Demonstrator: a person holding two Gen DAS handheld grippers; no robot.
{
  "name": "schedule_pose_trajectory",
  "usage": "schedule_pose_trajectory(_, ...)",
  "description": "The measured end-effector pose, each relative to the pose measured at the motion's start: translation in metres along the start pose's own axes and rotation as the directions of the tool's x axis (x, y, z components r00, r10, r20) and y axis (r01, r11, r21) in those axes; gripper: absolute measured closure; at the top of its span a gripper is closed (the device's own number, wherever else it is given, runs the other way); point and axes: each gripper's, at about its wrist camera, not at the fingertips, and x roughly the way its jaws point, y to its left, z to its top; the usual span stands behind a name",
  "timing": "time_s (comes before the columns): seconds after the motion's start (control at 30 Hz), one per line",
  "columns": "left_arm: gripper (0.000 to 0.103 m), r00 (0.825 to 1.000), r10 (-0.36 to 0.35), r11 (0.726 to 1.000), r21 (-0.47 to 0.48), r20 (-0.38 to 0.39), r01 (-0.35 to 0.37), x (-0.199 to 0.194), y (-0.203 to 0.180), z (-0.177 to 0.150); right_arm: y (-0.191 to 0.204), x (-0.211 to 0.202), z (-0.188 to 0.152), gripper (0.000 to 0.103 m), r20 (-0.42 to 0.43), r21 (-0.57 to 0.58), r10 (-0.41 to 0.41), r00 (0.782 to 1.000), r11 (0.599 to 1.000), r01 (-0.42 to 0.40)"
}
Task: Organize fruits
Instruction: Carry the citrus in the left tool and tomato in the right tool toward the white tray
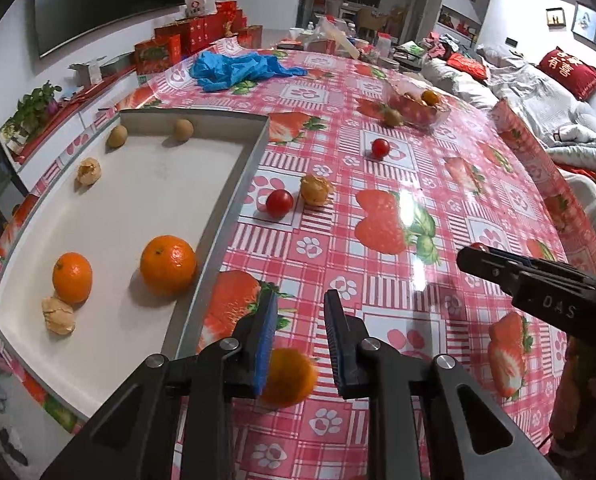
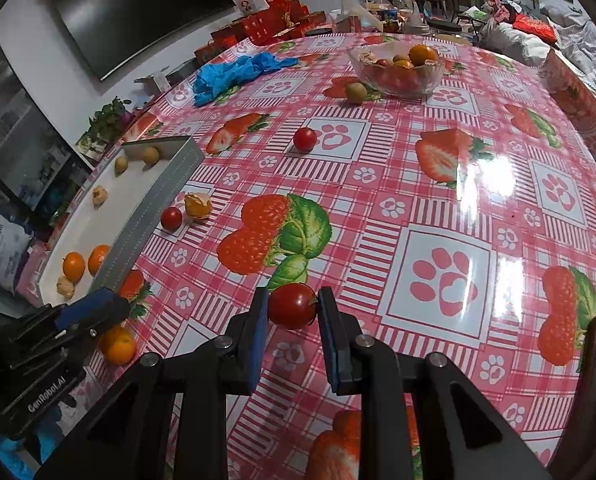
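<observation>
My right gripper (image 2: pixel 292 304) is shut on a cherry tomato (image 2: pixel 292 306), just above the strawberry tablecloth; it also shows at the right edge of the left wrist view (image 1: pixel 469 255). My left gripper (image 1: pixel 300 320) has its pads drawn close, with nothing between the tips. A small orange (image 1: pixel 290 376) lies blurred on the cloth beneath the fingers, partly hidden by the left pad. From the right wrist view the same orange (image 2: pixel 117 345) sits under the left gripper (image 2: pixel 94 312). The white tray (image 1: pixel 234 184) to the left holds two oranges (image 1: pixel 168 266), husked berries and brown fruits.
Loose on the cloth are two cherry tomatoes (image 1: pixel 279 203) (image 1: pixel 380 148), a husked berry (image 1: pixel 316 189) and a brown fruit (image 1: pixel 393 117) beside a glass bowl (image 2: pixel 430 80) of mixed fruit. Blue gloves (image 1: pixel 238 68) lie at the far side. The table's right edge drops toward a sofa.
</observation>
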Motion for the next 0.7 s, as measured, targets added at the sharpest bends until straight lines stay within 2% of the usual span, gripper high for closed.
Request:
schedule_pose_trajectory(0.1,0.077,0.999,0.040,0.999,0.025,-0.026,-0.039,0.009,-0.004,-0.005,0.001,0.002,-0.001,0.076,-0.004,0.001,0.003,1.000,1.000,-0.003)
schedule_pose_trajectory(0.17,0.077,0.999,0.049,0.998,0.037,-0.015,-0.048,0.011,-0.005,-0.007,0.000,0.002,-0.003,0.076,-0.005,0.002,0.005,1.000,1.000,-0.005)
schedule_pose_trajectory(0.5,0.074,0.998,0.054,0.996,0.075,-0.019,-0.052,0.014,-0.018,-0.010,-0.006,0.001,-0.004,0.076,-0.005,0.019,0.024,1.000,1.000,-0.024)
schedule_pose_trajectory(0.53,0.066,0.999,0.046,0.996,0.071,-0.016,-0.045,0.012,-0.018,-0.011,-0.006,0.001,-0.004,0.076,-0.005,0.018,0.026,1.000,1.000,-0.026)
schedule_pose_trajectory(0.57,0.031,0.999,0.039,0.997,0.060,-0.008,-0.039,0.010,-0.016,-0.013,-0.006,0.001,-0.004,0.076,-0.004,0.017,0.027,1.000,0.999,-0.027)
schedule_pose_trajectory(0.6,0.004,0.999,0.045,0.998,0.040,0.019,-0.046,0.005,-0.013,-0.015,-0.006,0.000,-0.004,0.076,-0.003,0.017,0.029,1.000,0.999,-0.029)
schedule_pose_trajectory(0.67,0.003,0.996,0.051,0.998,0.016,0.066,-0.053,-0.002,-0.006,-0.019,-0.006,0.000,-0.004,0.076,0.001,0.019,0.034,0.999,0.999,-0.034)
schedule_pose_trajectory(0.7,0.003,0.998,0.046,0.999,0.016,0.054,-0.047,-0.001,-0.004,-0.020,-0.007,0.000,-0.004,0.076,-0.001,0.019,0.033,0.999,0.999,-0.033)
